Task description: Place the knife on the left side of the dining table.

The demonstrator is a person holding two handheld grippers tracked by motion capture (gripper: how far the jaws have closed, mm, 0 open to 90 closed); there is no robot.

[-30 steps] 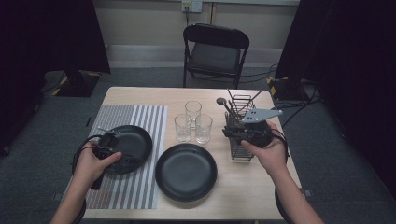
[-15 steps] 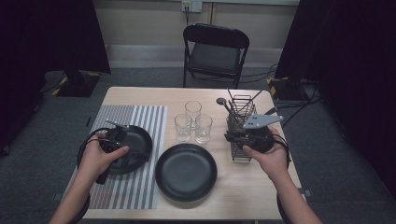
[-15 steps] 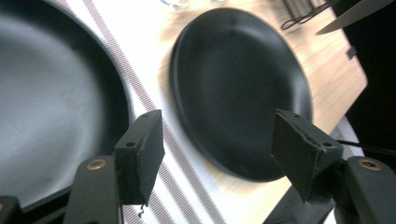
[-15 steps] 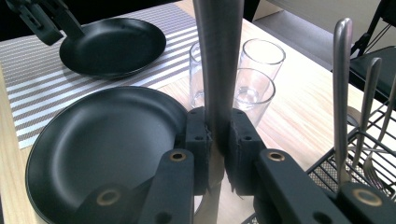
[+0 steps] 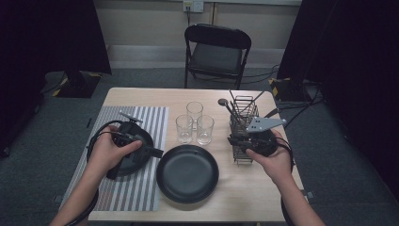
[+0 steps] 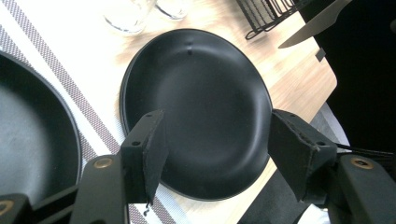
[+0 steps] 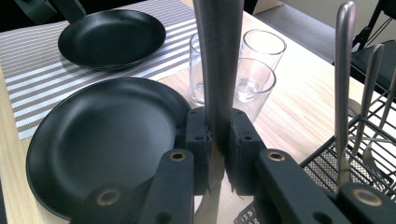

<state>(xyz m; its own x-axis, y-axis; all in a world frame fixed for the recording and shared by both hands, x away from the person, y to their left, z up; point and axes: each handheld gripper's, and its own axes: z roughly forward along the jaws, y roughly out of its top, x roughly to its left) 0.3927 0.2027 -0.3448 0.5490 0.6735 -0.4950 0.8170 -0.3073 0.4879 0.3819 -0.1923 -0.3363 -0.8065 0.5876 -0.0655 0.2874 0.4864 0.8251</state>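
Observation:
My left gripper (image 5: pixel 157 153) hovers over the black plate (image 5: pixel 134 165) on the striped placemat (image 5: pixel 141 193), pointing right toward a second black plate (image 5: pixel 187 173) at the table's front centre. Its jaws (image 6: pixel 217 144) are open with nothing between them, and have just been closing a little. In the left gripper view the centre plate (image 6: pixel 201 107) lies below them. My right gripper (image 5: pixel 234 141) is beside the wire cutlery rack (image 5: pixel 244 113). It (image 7: pixel 217 135) is shut on a flat grey metal utensil (image 7: pixel 217 56) that stands upright between the pads.
Three clear glasses (image 5: pixel 194 113) stand in the table's middle, left of the rack. More cutlery (image 7: pixel 343 70) stands in the rack. A black folding chair (image 5: pixel 216 52) is behind the table. The table edge and dark floor lie right of the rack.
My left hand has moved rightward and up over the left plate, its gripper now reaching toward the centre plate. The right hand has stayed by the rack with the utensil.

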